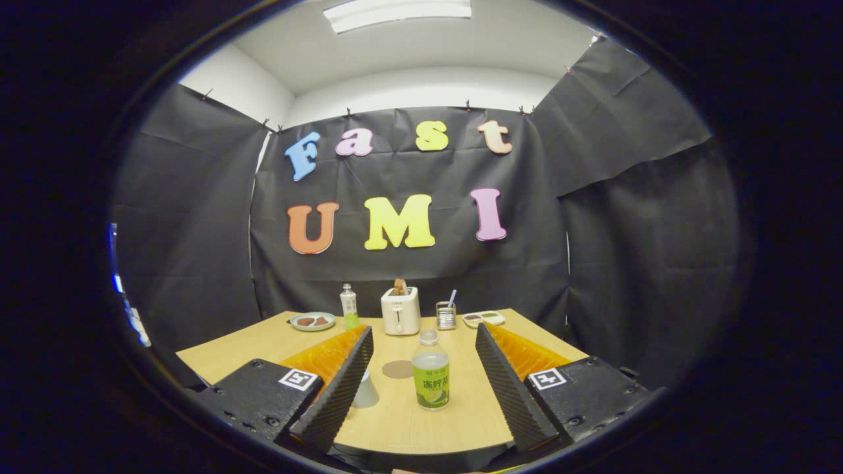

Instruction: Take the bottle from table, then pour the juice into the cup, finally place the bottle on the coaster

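1. Gripper view: the gripper (425, 388) has its fingers spread wide, holding nothing, above the near edge of a light wooden table (263, 339).
2. Between the fingers stands the juice bottle (431, 372); the round coaster (398, 368) lies just beyond it, and the cup (364, 390) sits upside down against the left finger.
3. Along the far edge: a plate (313, 321), a second bottle (348, 307), a toaster (400, 311), a small holder (446, 315) and a tray (483, 318).
4. Black cloth walls surround the table under a white ceiling with a strip light (397, 12).

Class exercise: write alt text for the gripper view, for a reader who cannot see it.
The gripper, jaws open, faces a juice bottle standing between them on a wooden table. A round coaster lies just behind the bottle, a cup beside one jaw, and a toaster at the far edge.
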`<state>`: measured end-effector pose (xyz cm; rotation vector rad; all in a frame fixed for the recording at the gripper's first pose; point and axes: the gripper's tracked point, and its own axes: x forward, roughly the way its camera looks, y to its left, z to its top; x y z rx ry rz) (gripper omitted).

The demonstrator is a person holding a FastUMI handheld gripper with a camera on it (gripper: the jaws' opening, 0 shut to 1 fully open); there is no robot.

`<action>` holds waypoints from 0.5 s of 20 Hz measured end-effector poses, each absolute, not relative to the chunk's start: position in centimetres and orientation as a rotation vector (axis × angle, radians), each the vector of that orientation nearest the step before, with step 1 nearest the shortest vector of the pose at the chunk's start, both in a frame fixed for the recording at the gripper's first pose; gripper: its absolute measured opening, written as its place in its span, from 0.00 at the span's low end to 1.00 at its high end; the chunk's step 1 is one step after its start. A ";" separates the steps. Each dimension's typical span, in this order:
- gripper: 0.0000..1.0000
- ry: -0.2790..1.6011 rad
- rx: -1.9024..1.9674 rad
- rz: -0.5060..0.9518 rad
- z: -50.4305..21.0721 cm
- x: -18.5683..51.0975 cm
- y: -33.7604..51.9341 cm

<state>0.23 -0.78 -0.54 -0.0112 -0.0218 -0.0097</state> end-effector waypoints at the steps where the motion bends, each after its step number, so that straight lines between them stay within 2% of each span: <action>1: 1.00 -0.012 -0.016 -0.013 -1.0 0.5 -0.9; 10: 1.00 0.016 -0.069 -0.016 -4.2 4.9 -1.2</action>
